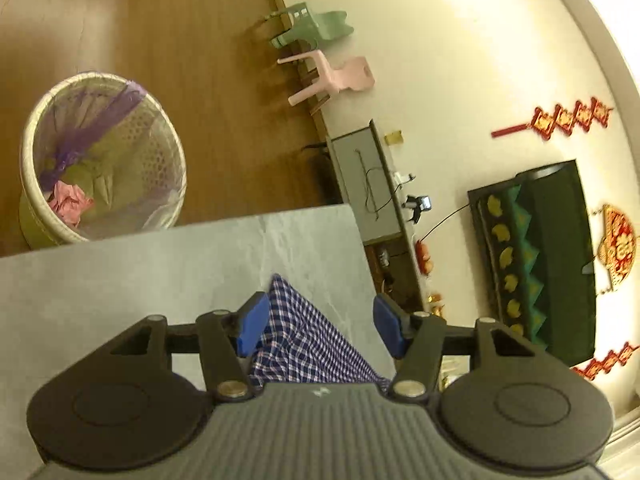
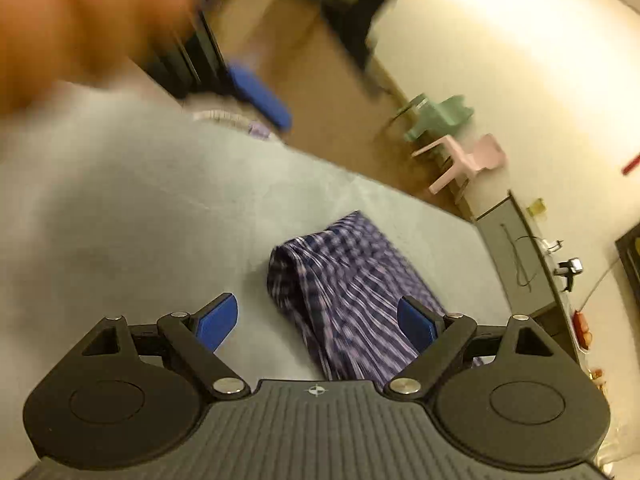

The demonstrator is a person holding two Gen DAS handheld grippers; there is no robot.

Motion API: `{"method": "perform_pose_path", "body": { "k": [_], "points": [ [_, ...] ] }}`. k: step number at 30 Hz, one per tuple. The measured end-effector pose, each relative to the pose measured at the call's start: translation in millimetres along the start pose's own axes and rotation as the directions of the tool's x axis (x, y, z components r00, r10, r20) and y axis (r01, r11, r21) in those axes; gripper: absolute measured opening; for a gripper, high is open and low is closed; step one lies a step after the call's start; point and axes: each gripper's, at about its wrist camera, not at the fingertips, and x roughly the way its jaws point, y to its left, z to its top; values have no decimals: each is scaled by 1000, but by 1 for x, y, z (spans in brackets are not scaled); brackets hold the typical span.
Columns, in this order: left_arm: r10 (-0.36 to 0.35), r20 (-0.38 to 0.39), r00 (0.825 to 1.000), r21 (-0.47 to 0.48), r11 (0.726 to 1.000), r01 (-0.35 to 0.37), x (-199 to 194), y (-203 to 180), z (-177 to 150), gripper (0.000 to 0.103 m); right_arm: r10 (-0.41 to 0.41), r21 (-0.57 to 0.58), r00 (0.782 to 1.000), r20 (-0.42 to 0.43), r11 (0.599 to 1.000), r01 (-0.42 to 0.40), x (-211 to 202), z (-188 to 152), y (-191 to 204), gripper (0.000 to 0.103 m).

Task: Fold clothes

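Observation:
A blue, white and red checked garment [image 1: 308, 340] lies folded on the grey marble-look table [image 1: 160, 272]. My left gripper [image 1: 320, 324] is open above it, its blue pads either side of the cloth, gripping nothing. In the right wrist view the same garment [image 2: 348, 288] lies as a folded bundle on the table [image 2: 140, 220]. My right gripper [image 2: 318, 322] is open and empty just above the garment's near end. The left gripper's blue pad [image 2: 260, 96] shows blurred at the table's far edge, with a hand [image 2: 80, 20] beside it.
A bin [image 1: 100, 160] with a purple liner stands on the wooden floor beyond the table edge. Green [image 1: 316, 28] and pink [image 1: 336, 76] small chairs stand by the wall. A low cabinet [image 1: 368, 184] and a dark television [image 1: 540, 256] line the wall.

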Motion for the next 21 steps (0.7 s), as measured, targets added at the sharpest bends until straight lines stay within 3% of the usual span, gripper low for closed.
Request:
{"method": "perform_pose_path", "body": {
  "k": [1,2,3,4,5,7,8,11,13,15,17,19,21],
  "points": [
    [-12,-1,1000,6,1000,12,-2,1,2,57,2,26,1000,6,1000,-2,12,3,-5,79],
    [-19,-5,1000,17,1000,19,-1,1,3,57,27,99,1000,-3,995,-26,18,5,-18,62],
    [-23,-10,1000,30,999,23,0,0,4,57,52,170,999,-10,984,-49,24,8,-31,13],
    [-30,-16,999,35,999,30,0,0,5,57,72,248,997,-7,966,-68,26,8,-46,5],
    [-37,-24,999,37,999,38,-1,-1,4,57,65,358,997,34,931,-73,14,2,-70,5],
    [-59,-47,997,56,996,62,1,-7,-2,57,37,559,993,112,824,-94,-10,-10,-119,5],
    [-71,-59,996,67,995,75,2,-11,-6,57,14,656,989,149,747,-109,-23,-19,-144,5],
    [-95,-100,990,110,988,106,5,-23,-20,57,-138,927,972,193,349,-135,-82,-110,-224,4],
    [-84,-156,984,161,981,109,12,-36,-38,57,-182,989,978,99,125,-77,-103,-183,-245,8],
    [-75,-217,973,202,972,120,20,-46,-60,57,-139,996,990,-39,76,50,-106,-232,-243,9],
    [-62,-281,958,242,961,134,27,-55,-84,57,-95,986,987,-132,93,141,-108,-260,-235,30],
    [-24,-313,949,292,949,120,30,-60,-110,58,-115,967,973,-198,136,213,-118,-275,-224,64],
    [20,-336,942,343,934,103,31,-63,-137,58,-174,942,962,-208,229,245,-124,-263,-220,74]
  ]
}}
